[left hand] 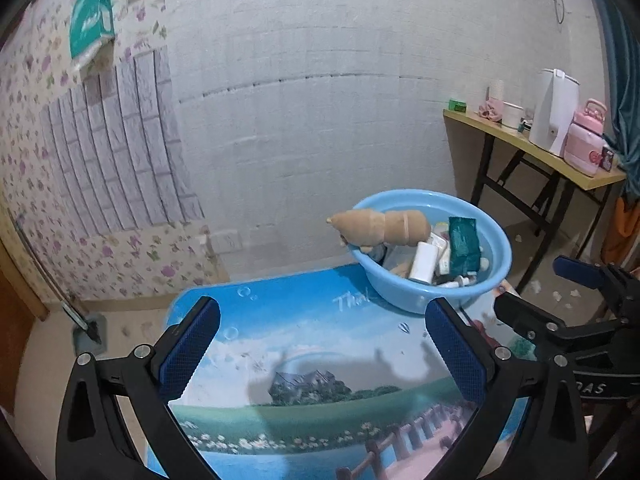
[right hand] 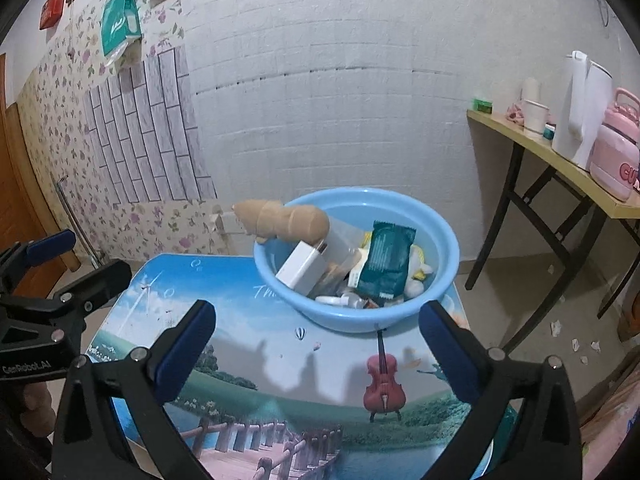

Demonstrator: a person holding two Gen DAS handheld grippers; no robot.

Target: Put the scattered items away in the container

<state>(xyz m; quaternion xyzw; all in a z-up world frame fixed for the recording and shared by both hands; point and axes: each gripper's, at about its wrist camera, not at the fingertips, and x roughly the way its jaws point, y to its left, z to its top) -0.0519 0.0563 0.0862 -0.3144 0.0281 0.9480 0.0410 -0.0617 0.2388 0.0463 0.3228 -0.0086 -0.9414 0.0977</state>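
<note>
A light blue basin [left hand: 496,276] [right hand: 444,276] stands at the far right of a small table with a printed landscape top [left hand: 320,364] [right hand: 280,360]. It holds several items: a tan plush toy [left hand: 380,226] [right hand: 288,220] leaning over its left rim, a dark green packet [left hand: 464,244] [right hand: 388,260], a white bottle [left hand: 424,260] and a white charger block [right hand: 300,270]. My left gripper [left hand: 324,348] is open and empty above the table, short of the basin. My right gripper [right hand: 320,344] is open and empty, also short of the basin. Each gripper shows in the other's view, the right [left hand: 560,292] and the left [right hand: 80,268].
A side table [left hand: 536,152] [right hand: 560,164] at the right carries a white kettle [left hand: 556,112], a pink container [left hand: 586,140] and cups. Paper scraps [right hand: 576,340] lie on the floor beside it. A tiled wall stands behind. A green pack [left hand: 90,20] hangs at the upper left.
</note>
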